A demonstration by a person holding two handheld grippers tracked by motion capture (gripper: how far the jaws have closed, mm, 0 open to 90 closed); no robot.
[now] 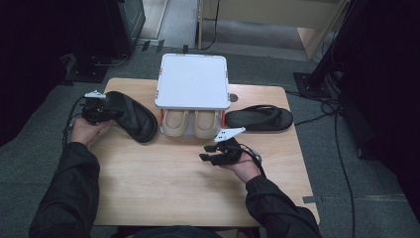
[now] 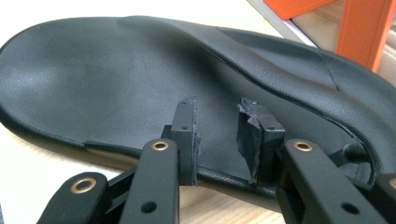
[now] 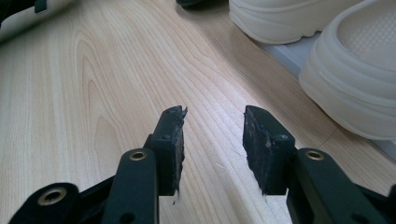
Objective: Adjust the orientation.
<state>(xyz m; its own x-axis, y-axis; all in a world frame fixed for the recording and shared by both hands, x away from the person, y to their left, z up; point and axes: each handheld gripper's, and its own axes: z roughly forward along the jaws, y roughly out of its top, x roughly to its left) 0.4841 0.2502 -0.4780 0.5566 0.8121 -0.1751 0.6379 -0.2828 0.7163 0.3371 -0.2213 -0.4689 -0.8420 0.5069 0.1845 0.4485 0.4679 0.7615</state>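
Black sleeves are seen nearest, reaching over the bench. At its far edge a white shoe rack is stood, with cream shoes shelved beneath. A black slipper is lain left of the rack, a black sandal right. The left gripper is held over the slipper's rim with jaws apart, nothing clamped; soft, light, slippery leather is judged, best pinched at that rim. The right gripper is hung open over bare bench, where open room is left.
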